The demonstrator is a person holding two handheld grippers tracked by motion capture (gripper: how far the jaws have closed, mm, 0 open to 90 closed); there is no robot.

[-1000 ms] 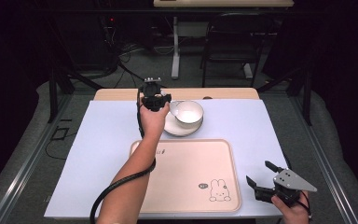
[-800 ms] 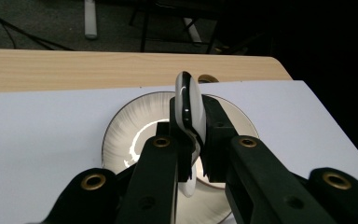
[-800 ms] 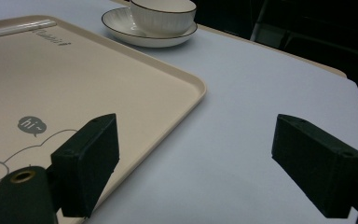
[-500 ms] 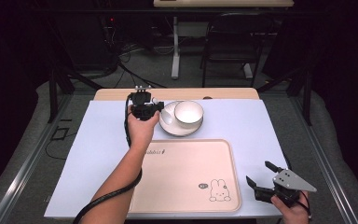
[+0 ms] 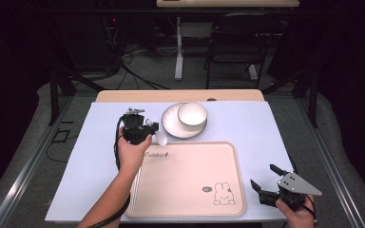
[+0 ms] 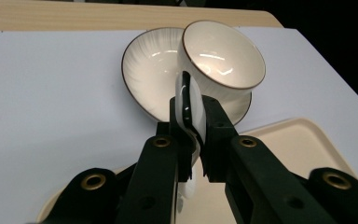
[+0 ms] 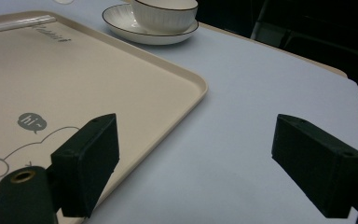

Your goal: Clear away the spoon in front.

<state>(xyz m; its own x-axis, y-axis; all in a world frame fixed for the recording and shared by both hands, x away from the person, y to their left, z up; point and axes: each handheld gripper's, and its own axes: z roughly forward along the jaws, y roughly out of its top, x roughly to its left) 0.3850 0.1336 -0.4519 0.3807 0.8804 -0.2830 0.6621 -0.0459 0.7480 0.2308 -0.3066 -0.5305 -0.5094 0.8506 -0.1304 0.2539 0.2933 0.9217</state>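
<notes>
My left gripper (image 5: 153, 129) is shut on a white ceramic spoon (image 5: 161, 138), held just left of the plate and over the tray's far left corner. In the left gripper view the spoon (image 6: 193, 105) stands on edge between the jaws of my left gripper (image 6: 191, 112), its bowl end toward the cream bowl (image 6: 221, 53). That bowl (image 5: 192, 114) sits on a ribbed white plate (image 5: 173, 124) at the far middle of the table. My right gripper (image 5: 263, 175) stands open with nothing between its fingers, at the near right corner, and in its own view my right gripper (image 7: 196, 163) is over bare table beside the tray.
A beige tray (image 5: 185, 185) with a rabbit drawing lies near the front edge on a pale blue table cover (image 5: 266, 128). The tray's rim (image 7: 200, 88) runs just left of the right gripper. Desks, a chair and cables stand beyond the table.
My left hand has moved left and toward the near side, away from the bowl, with the spoon still in its jaws. The right gripper has stayed where it was.
</notes>
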